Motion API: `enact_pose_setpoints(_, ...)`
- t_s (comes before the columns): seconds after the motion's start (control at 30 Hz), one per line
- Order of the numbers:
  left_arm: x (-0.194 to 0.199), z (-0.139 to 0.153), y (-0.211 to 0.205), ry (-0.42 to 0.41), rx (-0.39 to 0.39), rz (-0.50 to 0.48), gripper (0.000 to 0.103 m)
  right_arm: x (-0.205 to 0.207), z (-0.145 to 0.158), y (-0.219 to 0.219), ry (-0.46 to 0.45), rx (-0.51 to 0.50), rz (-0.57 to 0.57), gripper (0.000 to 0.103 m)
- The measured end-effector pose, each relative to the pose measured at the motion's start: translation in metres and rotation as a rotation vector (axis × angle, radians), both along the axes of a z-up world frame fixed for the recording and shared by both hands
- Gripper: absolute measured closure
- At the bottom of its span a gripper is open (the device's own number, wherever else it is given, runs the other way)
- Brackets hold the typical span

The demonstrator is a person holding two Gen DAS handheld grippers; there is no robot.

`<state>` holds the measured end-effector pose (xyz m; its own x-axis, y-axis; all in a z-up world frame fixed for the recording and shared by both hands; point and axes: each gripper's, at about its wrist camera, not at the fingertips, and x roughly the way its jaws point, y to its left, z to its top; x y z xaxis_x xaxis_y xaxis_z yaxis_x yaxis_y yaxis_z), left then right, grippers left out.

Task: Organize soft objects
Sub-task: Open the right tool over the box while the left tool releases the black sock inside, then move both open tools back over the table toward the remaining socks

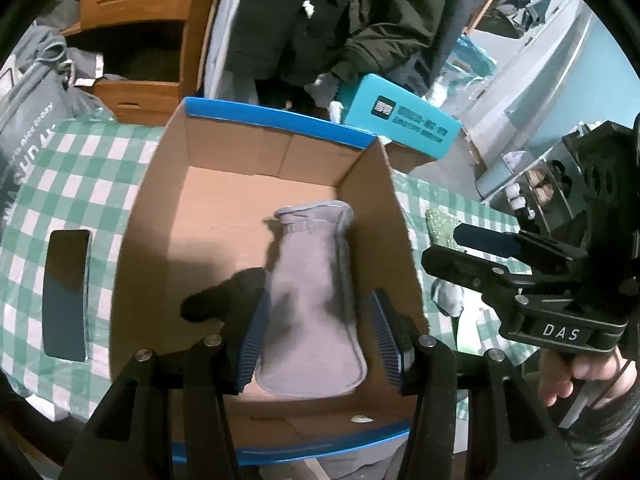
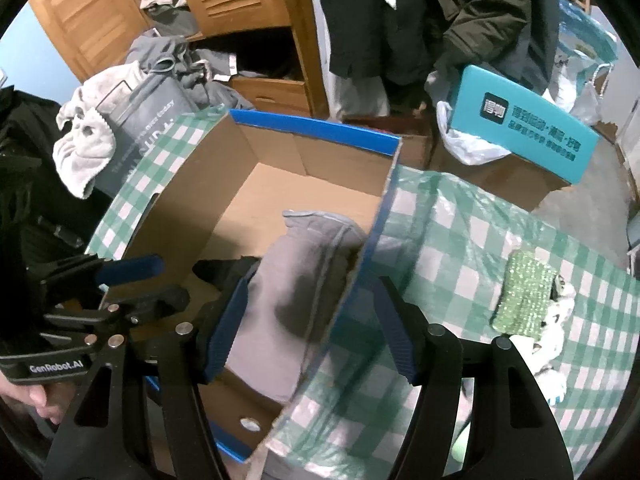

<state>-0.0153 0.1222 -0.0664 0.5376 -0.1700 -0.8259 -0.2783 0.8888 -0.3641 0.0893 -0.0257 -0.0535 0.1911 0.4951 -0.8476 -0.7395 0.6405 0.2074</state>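
A grey soft pouch-like cloth (image 1: 314, 300) lies flat on the floor of an open cardboard box (image 1: 152, 216) with blue-taped rims. A black soft item (image 1: 224, 300) lies beside it on the left. My left gripper (image 1: 320, 336) hovers over the box, open, its blue pads either side of the grey cloth, holding nothing. My right gripper (image 2: 312, 328) is open and straddles the box's right wall (image 2: 372, 248); it also shows in the left wrist view (image 1: 472, 248). The grey cloth shows in the right view (image 2: 288, 296). A green sparkly sponge-like item (image 2: 524, 296) lies on the checked cloth.
The box stands on a green-white checked tablecloth (image 2: 460, 240). A black phone (image 1: 66, 294) lies left of the box. A teal box (image 2: 524, 124), a grey bag (image 1: 28, 128), wooden cupboards and hanging dark jackets stand behind. White soft items (image 2: 556, 344) lie by the sponge.
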Motion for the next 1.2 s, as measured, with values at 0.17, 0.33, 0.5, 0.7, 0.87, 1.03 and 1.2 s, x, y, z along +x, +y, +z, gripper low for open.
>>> enact_pose_setpoints(0.17,0.004,0.005,-0.015,-0.008,0.008,-0.029,0.051,0.002,0.001,-0.018,-0.005,0.006,-0.016,0.037)
enact_pose_setpoints(0.33,0.01,0.009,-0.031,-0.015,0.017,-0.066,0.051,0.007,0.001,-0.039,-0.004,0.012,-0.048,0.037)
enact_pose_setpoints(0.5,0.017,0.01,-0.048,-0.006,0.018,-0.098,0.051,0.014,0.002,-0.064,-0.004,0.021,-0.094,0.036)
enact_pose_setpoints(0.7,0.025,0.013,-0.071,-0.003,0.034,-0.143,0.051,0.022,-0.001,-0.091,0.01,0.025,-0.137,0.036)
enact_pose_setpoints(0.87,0.032,0.012,-0.087,0.005,0.035,-0.173,0.051,0.028,-0.003,-0.112,0.013,0.032,-0.165,0.036)
enact_pose_setpoints(1.03,0.039,0.01,-0.105,0.012,0.036,-0.212,0.05,0.033,-0.012,-0.134,0.029,0.015,-0.196,0.035)
enact_pose_setpoints(1.2,0.049,0.009,-0.125,0.023,0.037,-0.246,0.051,0.039,-0.025,-0.158,0.057,0.003,-0.243,0.035)
